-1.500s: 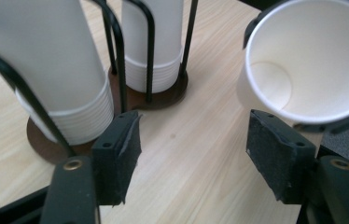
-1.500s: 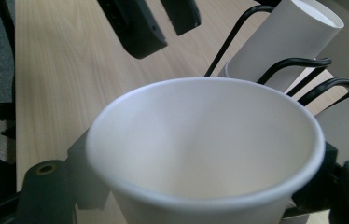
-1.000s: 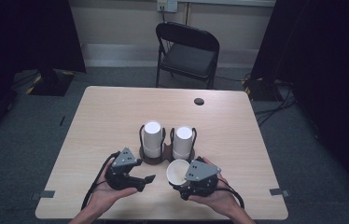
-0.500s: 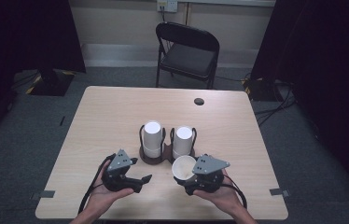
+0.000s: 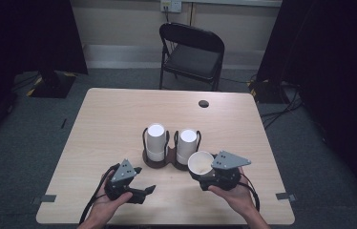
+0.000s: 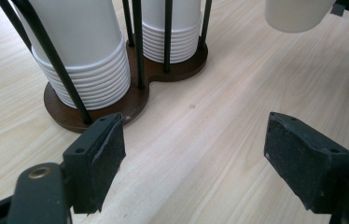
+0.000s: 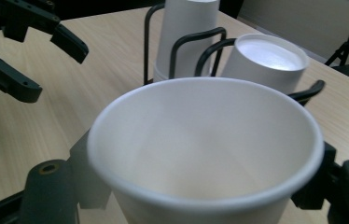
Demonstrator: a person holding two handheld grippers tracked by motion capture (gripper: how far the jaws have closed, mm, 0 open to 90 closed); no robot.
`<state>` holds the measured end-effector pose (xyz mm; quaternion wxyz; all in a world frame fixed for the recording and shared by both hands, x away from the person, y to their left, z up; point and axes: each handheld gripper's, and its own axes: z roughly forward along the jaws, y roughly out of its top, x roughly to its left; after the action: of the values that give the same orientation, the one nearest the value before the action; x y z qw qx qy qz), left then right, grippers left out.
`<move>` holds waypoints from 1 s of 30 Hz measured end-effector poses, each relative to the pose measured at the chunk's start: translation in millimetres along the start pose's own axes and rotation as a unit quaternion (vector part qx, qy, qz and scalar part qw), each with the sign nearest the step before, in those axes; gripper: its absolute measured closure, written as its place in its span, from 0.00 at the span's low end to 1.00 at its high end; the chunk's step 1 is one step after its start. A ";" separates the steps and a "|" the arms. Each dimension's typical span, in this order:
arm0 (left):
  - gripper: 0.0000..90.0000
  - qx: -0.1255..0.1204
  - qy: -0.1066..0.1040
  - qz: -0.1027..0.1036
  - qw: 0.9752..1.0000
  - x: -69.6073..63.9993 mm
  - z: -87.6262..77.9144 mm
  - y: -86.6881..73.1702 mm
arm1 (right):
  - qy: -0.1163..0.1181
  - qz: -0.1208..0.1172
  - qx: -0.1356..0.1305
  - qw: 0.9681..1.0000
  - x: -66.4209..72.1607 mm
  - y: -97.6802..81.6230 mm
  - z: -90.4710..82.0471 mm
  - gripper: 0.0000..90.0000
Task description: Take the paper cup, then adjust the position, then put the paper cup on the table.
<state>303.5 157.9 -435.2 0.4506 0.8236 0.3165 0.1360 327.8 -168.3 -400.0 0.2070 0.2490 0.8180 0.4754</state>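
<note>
- Right, the single white paper cup (image 5: 200, 162) sits mouth-up between the jaws of the right gripper (image 5: 204, 172), clamped on both sides of its wall, lifted off the table (image 5: 110, 119) near the front edge, just in front of the right-hand stack.
- From the right gripper view, that cup (image 7: 205, 154) looms large, its rim round and its inside bare, with a black jaw pressing in from each side.
- Just behind it stands the cup holder (image 5: 160, 160), a dark wooden figure-eight base with thin black wire uprights, roughly mid-table.
- Two stacks of white cups rest upside down in it: the left stack (image 5: 156, 142) and the right stack (image 5: 186, 145), side by side, one in each ring.
- The left gripper view catches the ribbed rims of those stacks (image 6: 93, 79) piled on the brown base (image 6: 130, 102), right ahead of its own jaws.
- Over on the other side, the left gripper (image 5: 141, 191) is spread wide, nothing between its jaws, held low over the table near the front-left, its pads (image 6: 112, 149) just short of the holder's base.
- Each gripper is carried in a hand; the right hand (image 5: 234, 195) cradles its tool from below.
- Farther back, a small dark round grommet (image 5: 204, 103) marks the tabletop, and a black folding chair (image 5: 193, 50) stands beyond the far edge.
</note>
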 end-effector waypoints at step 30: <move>0.23 -0.011 0.017 -0.007 1.000 0.3 -2.9 -2.8 | -0.121 0.118 -0.015 0.985 -75.2 -17.1 11.4 0.27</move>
<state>301.1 161.2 -436.0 0.4552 0.8139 0.3282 0.1506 390.2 -213.4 -412.6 0.2509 0.3964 0.7443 0.4754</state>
